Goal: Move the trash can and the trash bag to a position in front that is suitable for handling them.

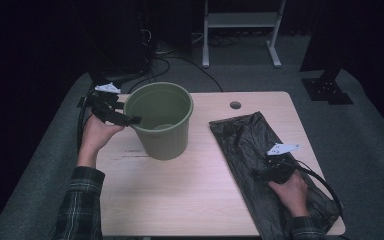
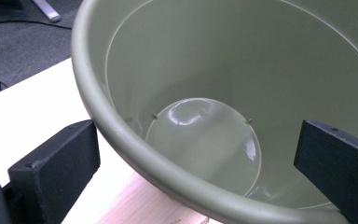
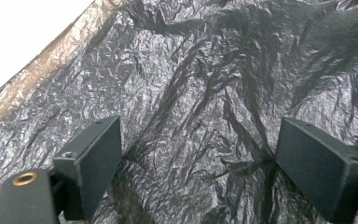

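Our right gripper point(image 1: 272, 170) sits nearest to us, low at the right of the table point(image 1: 190, 200), with our right hand point(image 1: 292, 192) behind it. Its jaws are spread wide and close on nothing. In the right gripper view they hang over the bag point(image 3: 205, 93), black crinkled plastic that lies flat between and beyond them; whether the tips touch the plastic we cannot tell. From the high view the bag point(image 1: 245, 145) stretches as a long strip from the table's near right corner toward the middle of the far edge, and our right hand rests on its near part.

Farther out, at the left, our left hand point(image 1: 97, 137) holds the left gripper point(image 1: 127, 120) at the rim of the bin point(image 1: 162, 122). Its jaws are spread too, and they straddle the rim: in the left gripper view one jaw stands outside the green wall, the other inside, with the rim point(image 2: 135, 149) running between them and not pinched. The bin stands upright on the left half of the table, well apart from the bag, and its round bottom point(image 2: 205, 140) shows bare and shiny.

Beyond the bin, a small round hole point(image 1: 235, 105) marks the table near its far edge. Past the table lie grey carpet point(image 1: 375, 145), dark cables point(image 1: 155, 67) and a white frame point(image 1: 240, 30).
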